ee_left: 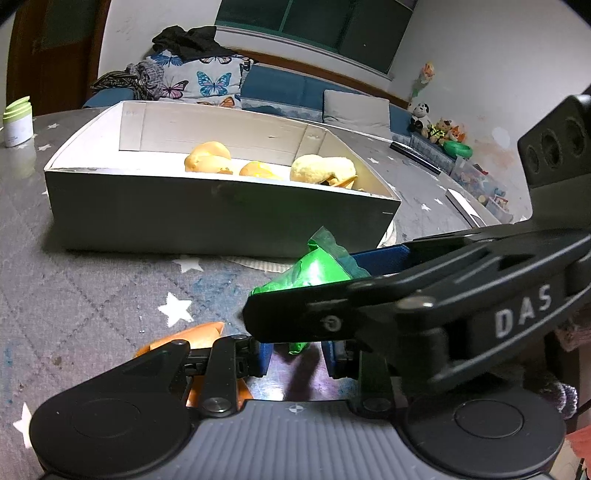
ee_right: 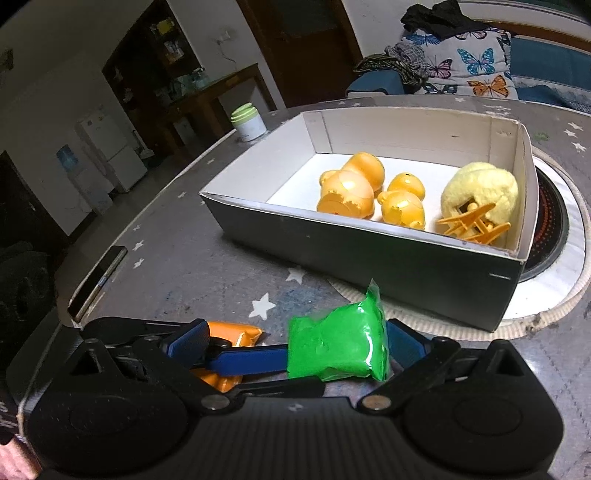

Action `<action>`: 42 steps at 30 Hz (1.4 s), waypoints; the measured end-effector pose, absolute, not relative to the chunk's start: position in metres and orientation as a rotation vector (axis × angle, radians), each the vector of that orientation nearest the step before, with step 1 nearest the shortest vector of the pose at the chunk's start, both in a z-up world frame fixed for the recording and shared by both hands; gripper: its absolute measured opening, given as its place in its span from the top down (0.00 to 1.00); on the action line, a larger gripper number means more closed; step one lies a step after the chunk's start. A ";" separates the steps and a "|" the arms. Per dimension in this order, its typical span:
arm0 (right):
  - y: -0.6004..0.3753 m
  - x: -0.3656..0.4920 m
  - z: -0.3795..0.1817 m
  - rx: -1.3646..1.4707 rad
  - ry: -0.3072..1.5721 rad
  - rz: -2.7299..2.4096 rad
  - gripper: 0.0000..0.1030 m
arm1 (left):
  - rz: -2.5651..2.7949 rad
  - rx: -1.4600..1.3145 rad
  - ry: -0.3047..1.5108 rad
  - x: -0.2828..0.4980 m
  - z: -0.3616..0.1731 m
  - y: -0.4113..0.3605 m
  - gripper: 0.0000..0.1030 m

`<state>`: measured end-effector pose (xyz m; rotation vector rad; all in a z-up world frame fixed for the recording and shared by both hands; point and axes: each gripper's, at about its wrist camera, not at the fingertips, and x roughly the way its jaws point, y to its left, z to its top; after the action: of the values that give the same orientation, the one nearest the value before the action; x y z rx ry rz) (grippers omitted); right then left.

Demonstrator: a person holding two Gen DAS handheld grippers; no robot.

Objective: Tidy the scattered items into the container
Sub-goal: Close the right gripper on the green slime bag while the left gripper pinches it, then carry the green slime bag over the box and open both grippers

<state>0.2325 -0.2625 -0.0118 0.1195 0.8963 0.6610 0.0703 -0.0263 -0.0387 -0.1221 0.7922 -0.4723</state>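
A home living room, by the look of it. A blue sofa (ee_left: pixel 284 88) runs along the far wall under a dark window (ee_left: pixel 314 26), piled with a butterfly-print cushion (ee_left: pixel 207 83) and loose clothes (ee_left: pixel 184 40). Stuffed toys (ee_left: pixel 439 127) crowd the far right corner. The near table wears a grey star-patterned cloth (ee_left: pixel 92 295). To the left stand a white fridge (ee_right: pixel 110 147) and a dark wooden cabinet (ee_right: pixel 207 99).
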 end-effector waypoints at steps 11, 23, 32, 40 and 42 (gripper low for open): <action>-0.270 0.242 -0.026 0.127 0.936 0.611 0.11 | -0.495 -0.111 0.784 0.072 -0.040 -0.025 0.73; -0.268 0.241 -0.026 0.057 0.906 0.558 0.29 | -0.498 -0.108 0.779 0.073 -0.041 -0.026 0.73; -0.265 0.231 -0.019 -0.005 0.876 0.533 0.39 | -0.506 -0.112 0.758 0.064 -0.033 -0.025 0.76; -0.268 0.220 0.020 -0.032 0.757 0.547 0.39 | -0.512 -0.081 0.633 0.058 0.007 -0.028 0.76; -0.268 0.223 0.032 -0.037 0.723 0.545 0.39 | -0.510 -0.071 0.607 0.066 0.016 -0.030 0.76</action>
<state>0.2229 -0.2681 0.0319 -0.0373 0.7225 0.5454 0.0656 -0.0298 0.0164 -0.0715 0.6068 -0.5103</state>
